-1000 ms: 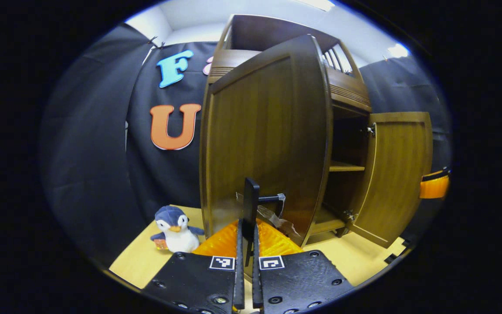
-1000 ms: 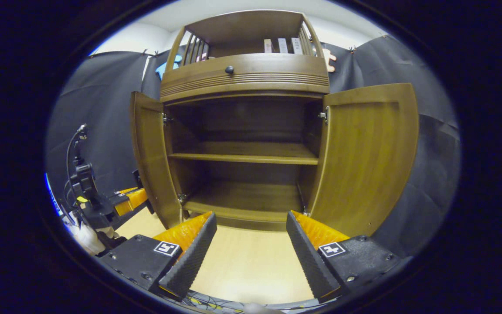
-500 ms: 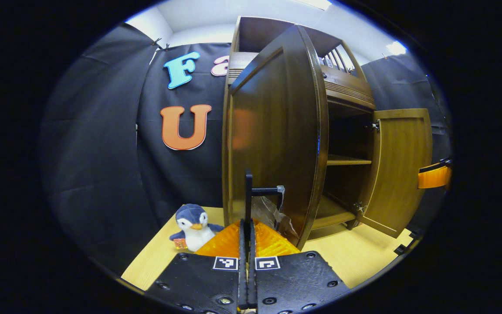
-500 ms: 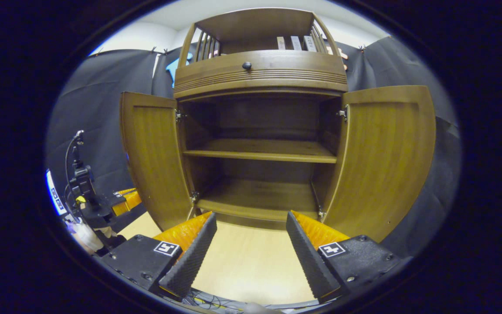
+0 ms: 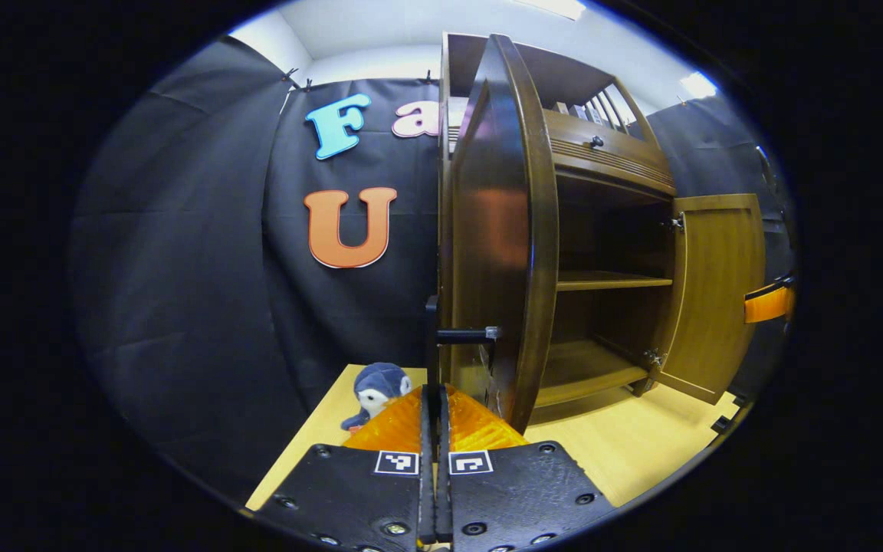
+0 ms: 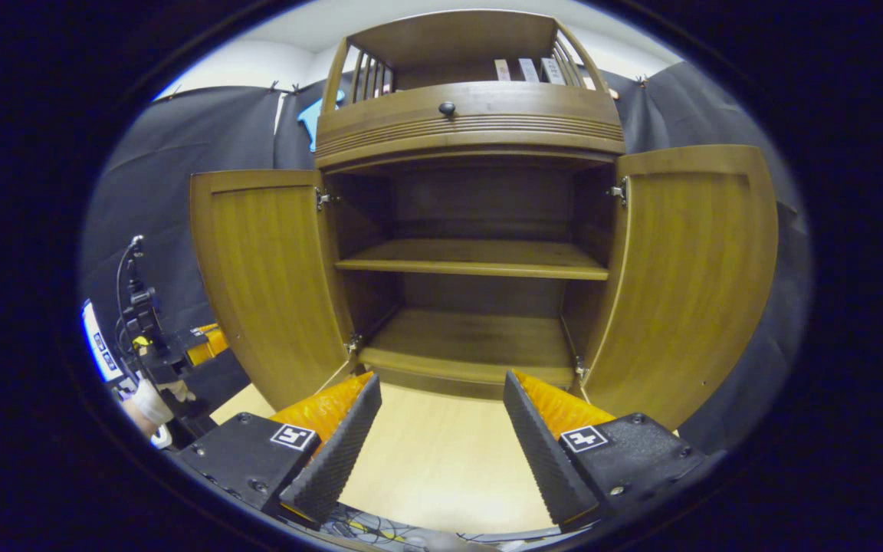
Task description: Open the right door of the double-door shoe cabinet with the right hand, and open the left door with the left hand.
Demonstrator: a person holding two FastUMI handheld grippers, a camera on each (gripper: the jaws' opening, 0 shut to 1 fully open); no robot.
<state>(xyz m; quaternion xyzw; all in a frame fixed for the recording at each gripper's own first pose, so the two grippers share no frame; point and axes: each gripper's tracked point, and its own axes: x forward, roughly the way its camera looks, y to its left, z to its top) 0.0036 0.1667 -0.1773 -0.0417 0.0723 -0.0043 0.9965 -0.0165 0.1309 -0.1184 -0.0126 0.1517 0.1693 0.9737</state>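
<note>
The brown wooden shoe cabinet (image 6: 472, 130) stands upright, left door (image 6: 265, 276) and right door (image 6: 687, 276) both swung wide open.

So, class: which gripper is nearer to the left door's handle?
Left. The left gripper has its jaws shut on the left door's handle. The right gripper hangs open out in front of the cabinet, apart from both doors.

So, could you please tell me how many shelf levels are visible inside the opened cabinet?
2: a middle shelf across the compartment's centre, and a bottom shelf below it, between the left door and right door. Both look bare.
</note>
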